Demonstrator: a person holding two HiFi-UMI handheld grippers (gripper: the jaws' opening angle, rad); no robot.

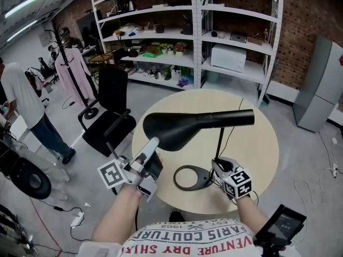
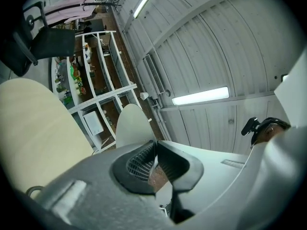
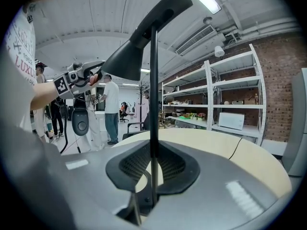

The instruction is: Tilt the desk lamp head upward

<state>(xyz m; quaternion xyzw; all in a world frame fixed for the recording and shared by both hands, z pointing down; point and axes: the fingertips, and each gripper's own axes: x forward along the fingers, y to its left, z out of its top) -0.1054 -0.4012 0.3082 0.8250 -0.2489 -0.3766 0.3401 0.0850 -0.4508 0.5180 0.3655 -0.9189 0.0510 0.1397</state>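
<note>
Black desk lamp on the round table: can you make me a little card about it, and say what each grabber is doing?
Lamp: black desk lamp standing on the round beige table
Head: long black lamp head, wide end toward the left gripper
Base: flat black ring base
Left gripper: shut on the rim of the lamp head's wide end
Right gripper: shut on the thin black stem, low down near the ring base
Cord: thin black cord running to the table's far edge

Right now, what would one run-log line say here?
left gripper: shut on lamp head rim | right gripper: shut on lamp stem | lamp base: on table
</note>
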